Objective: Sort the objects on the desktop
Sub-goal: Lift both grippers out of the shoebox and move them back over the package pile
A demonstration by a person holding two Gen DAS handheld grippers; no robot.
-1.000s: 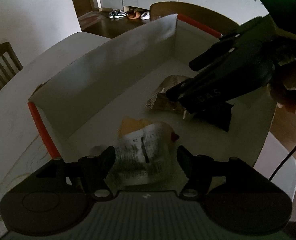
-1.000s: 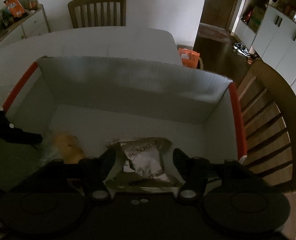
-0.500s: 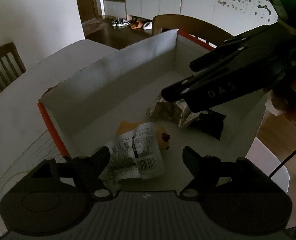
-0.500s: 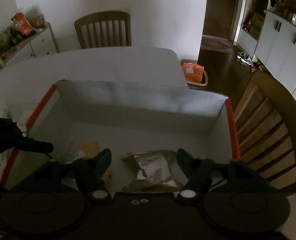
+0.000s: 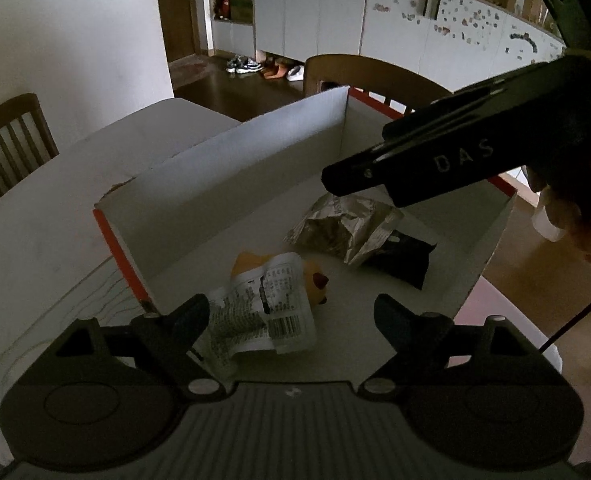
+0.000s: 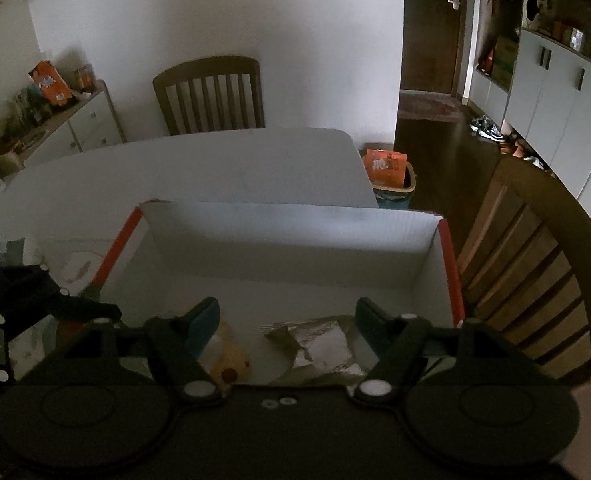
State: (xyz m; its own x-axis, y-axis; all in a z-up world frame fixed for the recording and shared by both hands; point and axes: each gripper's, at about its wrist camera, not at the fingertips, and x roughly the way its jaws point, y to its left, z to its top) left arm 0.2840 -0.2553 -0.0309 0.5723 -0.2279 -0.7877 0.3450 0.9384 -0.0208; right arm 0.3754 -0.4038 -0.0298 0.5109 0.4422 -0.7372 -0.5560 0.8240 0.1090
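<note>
A white cardboard box (image 5: 255, 160) with red edges stands on the white table. On its floor lie a clear printed packet (image 5: 271, 304) over a yellow item (image 5: 315, 280), a crumpled foil bag (image 5: 343, 228) and a black packet (image 5: 403, 260). My left gripper (image 5: 291, 316) hangs above the printed packet, jaws opening, nothing pressed between them. My right gripper (image 6: 287, 316) hovers over the foil bag (image 6: 319, 350) and the yellow item (image 6: 231, 360), jaws also opening and empty. In the left wrist view the right gripper (image 5: 355, 176) crosses above the foil bag.
Wooden chairs stand at the table's far side (image 6: 211, 96) and by the box's right wall (image 6: 535, 280). A bin with an orange bag (image 6: 391, 172) sits on the floor beyond the table corner. A sideboard (image 6: 67, 128) is at the left, cupboards (image 5: 307, 12) behind.
Both grippers have risen out of the box and their jaws have spread. The printed packet and the foil bag now lie free on the box floor.
</note>
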